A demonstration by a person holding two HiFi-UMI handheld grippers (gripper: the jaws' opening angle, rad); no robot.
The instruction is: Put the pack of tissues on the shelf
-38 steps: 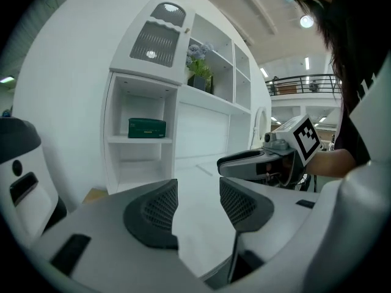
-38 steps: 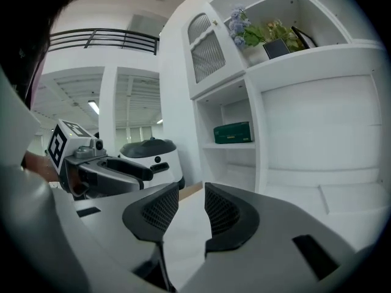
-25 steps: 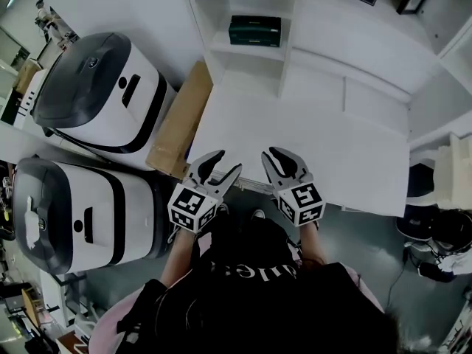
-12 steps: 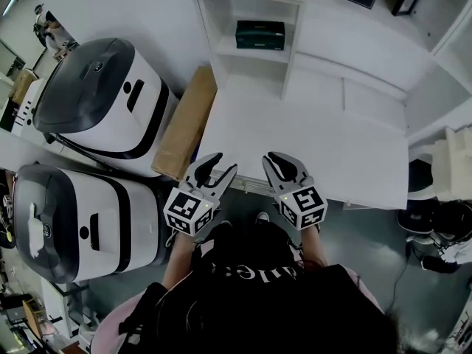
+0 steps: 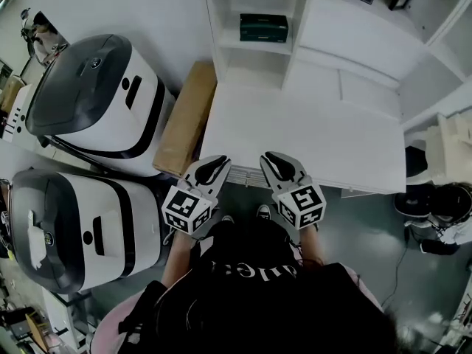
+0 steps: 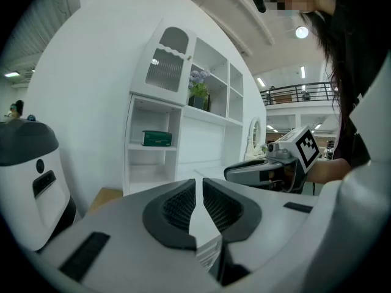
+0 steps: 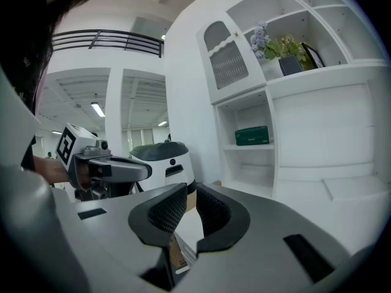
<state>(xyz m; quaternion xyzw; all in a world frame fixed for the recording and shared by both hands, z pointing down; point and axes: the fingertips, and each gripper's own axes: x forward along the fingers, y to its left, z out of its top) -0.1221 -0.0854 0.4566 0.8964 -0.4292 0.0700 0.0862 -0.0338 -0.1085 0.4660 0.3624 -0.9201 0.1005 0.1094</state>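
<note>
Finds pack of tissues (image 5: 263,28) lying crosswise on the shelf (image 5: 251,49), well ahead of left gripper (image 5: 216,161), just closed empty, and slightly nearer right gripper (image 5: 271,157), shut empty

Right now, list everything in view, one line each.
pack of tissues: one, dark green, on the shelf unit's middle board
shelf unit: one, white, at the table's far end
table: one, white, ahead of both grippers
cardboard box: one, brown, beside the table's left edge
machines: two, white with grey tops, left of the box
potted plant: one, green, on an upper shelf
left gripper: grey, at the table's near edge, jaws have just been closing, nothing between them
right gripper: grey, beside it, shut, empty
</note>
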